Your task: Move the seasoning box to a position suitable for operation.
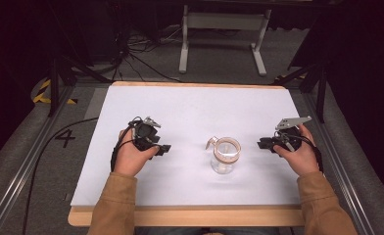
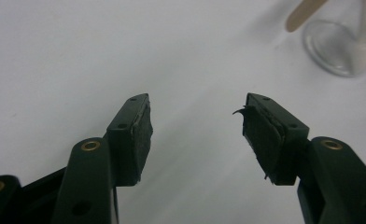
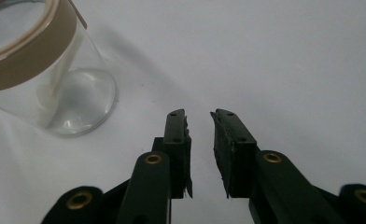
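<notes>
A clear glass jar [image 1: 225,156] stands upright in the middle of the white sheet [image 1: 190,107]. A tan band runs around its rim, with a loose tab sticking out to the left. Something pale lies inside at the bottom. My left gripper [image 1: 164,149] rests on the sheet left of the jar, pointing toward it. Its jaws are wide open and hold nothing [image 2: 197,105], and the jar [image 2: 340,46] is ahead to the right. My right gripper [image 1: 262,143] sits right of the jar. Its jaws are a narrow gap apart and hold nothing [image 3: 199,116], beside the jar [image 3: 45,79].
The sheet covers a wooden tabletop [image 1: 190,215] whose edge shows at the front. Metal rails [image 1: 18,181] run along both sides. Beyond the table are a cable tangle [image 1: 126,44] on the floor and a white frame stand [image 1: 224,29].
</notes>
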`<state>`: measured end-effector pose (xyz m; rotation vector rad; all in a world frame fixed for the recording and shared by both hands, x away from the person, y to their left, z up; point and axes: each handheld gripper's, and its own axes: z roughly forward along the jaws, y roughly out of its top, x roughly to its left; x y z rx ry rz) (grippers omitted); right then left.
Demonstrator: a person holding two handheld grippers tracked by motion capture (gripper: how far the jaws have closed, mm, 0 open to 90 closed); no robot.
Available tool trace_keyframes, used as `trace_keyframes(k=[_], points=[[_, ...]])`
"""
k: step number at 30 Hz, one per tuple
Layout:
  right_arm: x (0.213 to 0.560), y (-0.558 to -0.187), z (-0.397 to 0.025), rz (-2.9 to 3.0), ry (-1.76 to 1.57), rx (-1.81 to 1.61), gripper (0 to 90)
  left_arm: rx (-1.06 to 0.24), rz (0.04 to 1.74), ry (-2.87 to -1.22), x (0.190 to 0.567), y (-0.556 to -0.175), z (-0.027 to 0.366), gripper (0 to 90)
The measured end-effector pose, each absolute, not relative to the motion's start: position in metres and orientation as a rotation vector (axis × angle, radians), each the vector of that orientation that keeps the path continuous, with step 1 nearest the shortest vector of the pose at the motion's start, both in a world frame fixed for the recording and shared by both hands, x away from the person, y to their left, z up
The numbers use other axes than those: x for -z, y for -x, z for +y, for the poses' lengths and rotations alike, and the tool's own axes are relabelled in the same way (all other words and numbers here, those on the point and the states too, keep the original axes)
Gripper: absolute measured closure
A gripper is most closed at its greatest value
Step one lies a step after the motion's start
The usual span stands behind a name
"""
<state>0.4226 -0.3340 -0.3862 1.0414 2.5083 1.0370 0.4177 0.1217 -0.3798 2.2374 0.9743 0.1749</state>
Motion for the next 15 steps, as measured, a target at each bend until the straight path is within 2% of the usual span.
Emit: trace_keyframes(k=[3,15], points=[[0.392,-0.425,-0.337,2.534,-1.085,-1.056,89.2,-0.170,0.925,-2.243,0.375,-0.410,0.117,43.8],[0.389,-0.429,-0.318,2.598,-0.916,-1.223,90.0,-0.129,0.906,-2.090,0.363,-0.391,0.139,43.0]])
